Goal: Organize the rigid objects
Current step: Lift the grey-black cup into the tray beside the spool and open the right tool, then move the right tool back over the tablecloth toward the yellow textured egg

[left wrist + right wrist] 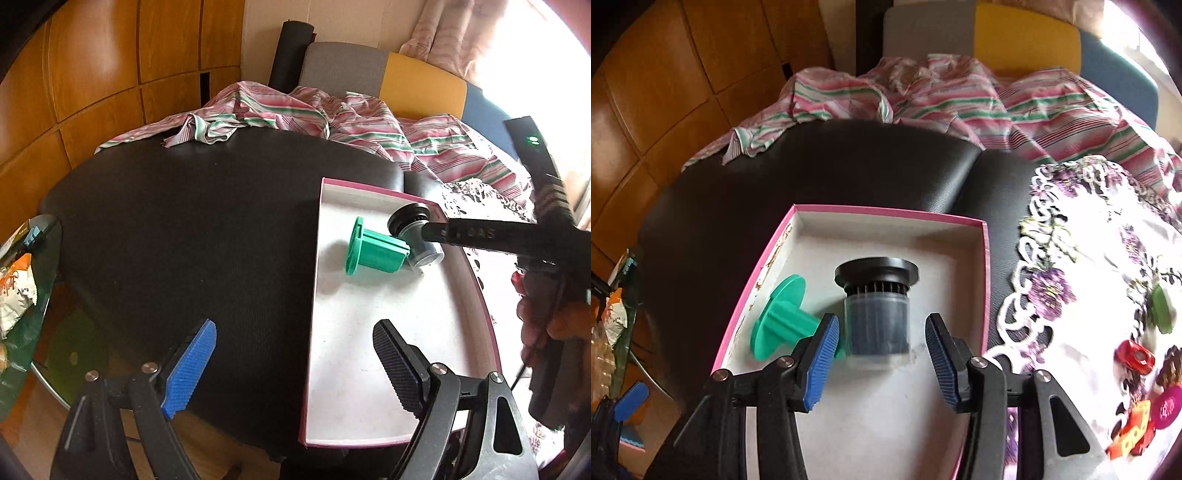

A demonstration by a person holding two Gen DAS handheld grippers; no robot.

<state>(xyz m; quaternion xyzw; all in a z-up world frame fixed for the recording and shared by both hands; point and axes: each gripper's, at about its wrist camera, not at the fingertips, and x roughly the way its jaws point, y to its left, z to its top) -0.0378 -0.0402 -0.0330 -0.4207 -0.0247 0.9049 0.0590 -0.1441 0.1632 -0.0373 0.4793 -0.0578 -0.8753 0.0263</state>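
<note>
- 2 pieces lie in the pink-rimmed box [983, 258]: green spool [775, 317], black-capped cylinder [877, 317].
- My right gripper [882, 350] fingers are released around the cylinder; my left gripper [291, 369] is open, empty.
- Small toys [1134, 356] on the doily await boxing.

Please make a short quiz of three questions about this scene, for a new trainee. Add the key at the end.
1. True or false: the green spool lies inside the pink-rimmed box.
2. The right gripper is: A) clamped on the black cylinder; B) open, the cylinder between its fingers; C) holding the spool.
3. What does the left gripper hold?

Key: 1 true; 2 B; 3 nothing, it is open.
</note>
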